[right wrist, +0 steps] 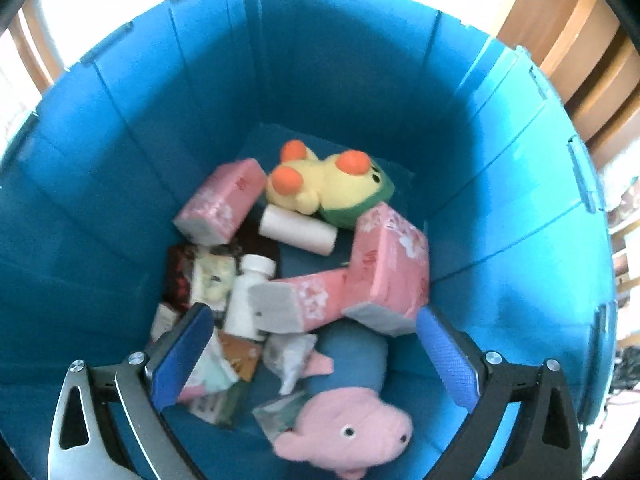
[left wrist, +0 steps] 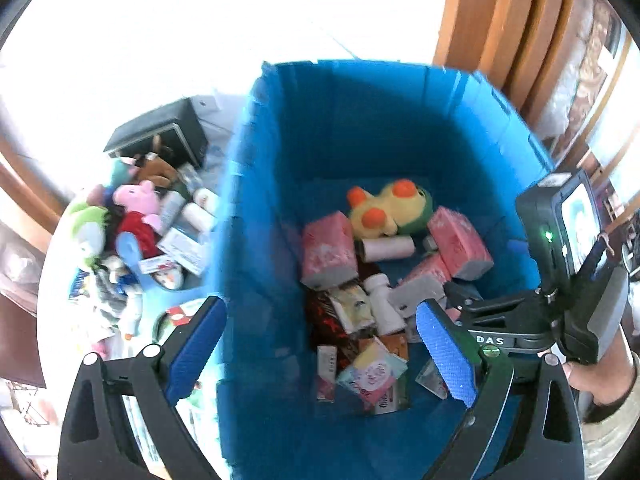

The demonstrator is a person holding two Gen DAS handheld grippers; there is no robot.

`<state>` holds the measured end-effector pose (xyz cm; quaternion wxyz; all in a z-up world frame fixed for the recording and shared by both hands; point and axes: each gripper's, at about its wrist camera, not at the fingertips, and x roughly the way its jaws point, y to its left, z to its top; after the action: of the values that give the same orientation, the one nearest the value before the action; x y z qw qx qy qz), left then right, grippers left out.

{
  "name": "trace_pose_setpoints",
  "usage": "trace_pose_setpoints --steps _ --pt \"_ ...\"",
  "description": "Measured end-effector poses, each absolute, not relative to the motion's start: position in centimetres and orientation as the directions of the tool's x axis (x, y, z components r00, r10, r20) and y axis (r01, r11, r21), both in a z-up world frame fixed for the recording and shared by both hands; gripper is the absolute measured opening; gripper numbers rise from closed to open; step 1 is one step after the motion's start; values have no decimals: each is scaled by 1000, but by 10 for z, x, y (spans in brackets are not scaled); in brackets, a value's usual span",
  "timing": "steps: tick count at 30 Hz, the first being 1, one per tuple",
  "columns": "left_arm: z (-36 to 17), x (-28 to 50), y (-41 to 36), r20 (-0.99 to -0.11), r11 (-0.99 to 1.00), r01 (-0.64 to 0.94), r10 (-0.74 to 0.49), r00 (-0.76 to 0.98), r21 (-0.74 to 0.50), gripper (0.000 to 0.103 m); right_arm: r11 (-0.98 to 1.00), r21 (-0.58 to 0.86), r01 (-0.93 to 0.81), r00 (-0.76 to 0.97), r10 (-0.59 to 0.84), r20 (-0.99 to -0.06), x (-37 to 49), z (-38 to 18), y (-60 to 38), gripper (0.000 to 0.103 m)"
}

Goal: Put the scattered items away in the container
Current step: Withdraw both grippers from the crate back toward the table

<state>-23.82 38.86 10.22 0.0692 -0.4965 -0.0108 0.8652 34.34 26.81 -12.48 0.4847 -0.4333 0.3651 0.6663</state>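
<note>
Hovering spread and empty over the blue bin (right wrist: pixel 120 128), the right gripper (right wrist: pixel 316 356) has seemingly dropped the pink pig plush (right wrist: pixel 352 428); the left gripper (left wrist: pixel 320 344), also apart, should next fetch from the pile at 9 o'clock (left wrist: pixel 132 240).

left gripper (left wrist: pixel 320 344) fingers spread, empty | right gripper (right wrist: pixel 314 354) fingers spread, empty

We find the pile of scattered items (left wrist: pixel 136 248) at nine o'clock blurred, labels unreadable. The blue container (left wrist: pixel 260 240) hides part of it. The pink pig plush (right wrist: pixel 352 432) covers packets beneath; its lower body is cut off at six o'clock.
</note>
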Motion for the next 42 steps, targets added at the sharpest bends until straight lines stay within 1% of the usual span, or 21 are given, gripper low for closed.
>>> trace_pose_setpoints --steps 6,9,15,21,27,32,39,42 --pt "123 -208 319 -817 -993 -41 112 -565 -108 97 -284 58 -957 -172 393 -903 316 -78 246 103" --pt "123 -191 276 -808 -992 -1 104 -579 -127 97 -294 74 -953 -201 432 -879 290 -50 236 103" --pt "112 -150 193 -794 -990 54 71 -604 -130 97 -340 49 -939 -222 494 -840 205 1 212 103" --pt "92 -104 103 -786 -986 97 50 -616 -139 97 -381 60 -923 -269 524 -808 111 26 182 103" --pt "63 -67 19 -779 -984 140 2 -627 -114 97 -419 91 -903 -326 532 -782 25 33 152 103" --pt "29 -58 -30 -787 -976 202 -64 -614 -78 97 -405 143 -903 -353 511 -783 -22 18 142 103" --pt "-21 -72 -74 -804 -954 266 -50 -593 -136 97 -404 188 -895 -386 493 -780 -69 -11 147 103" --pt "-38 -81 -84 -803 -946 297 -73 -592 -132 97 -414 220 -883 -416 476 -774 -81 -26 158 103"
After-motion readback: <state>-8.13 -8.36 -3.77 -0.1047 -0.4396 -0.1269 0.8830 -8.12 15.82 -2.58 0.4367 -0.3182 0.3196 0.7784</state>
